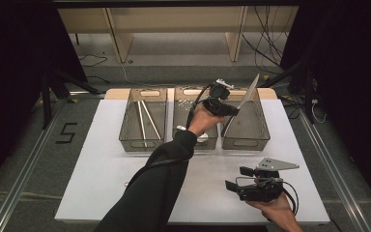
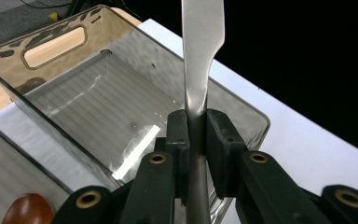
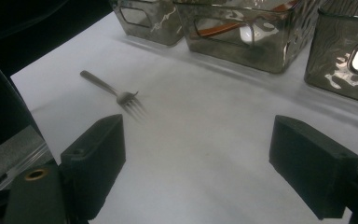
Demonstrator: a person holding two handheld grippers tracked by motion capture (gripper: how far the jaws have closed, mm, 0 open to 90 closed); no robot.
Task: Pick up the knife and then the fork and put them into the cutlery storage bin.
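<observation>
High view: left gripper (image 1: 233, 110) held a knife (image 1: 247, 93) over the right bin (image 1: 265, 126) of three on the white counter (image 1: 101, 169). Right gripper (image 1: 235, 179) hovered near the front edge.

Left gripper view: jaws clenched on the knife's handle (image 2: 196, 126), blade up.

Right gripper view: jaws wide apart, empty; a fork (image 3: 114, 92) lay on the counter.

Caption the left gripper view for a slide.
Left gripper clamps a knife upright above an empty clear bin.
</observation>
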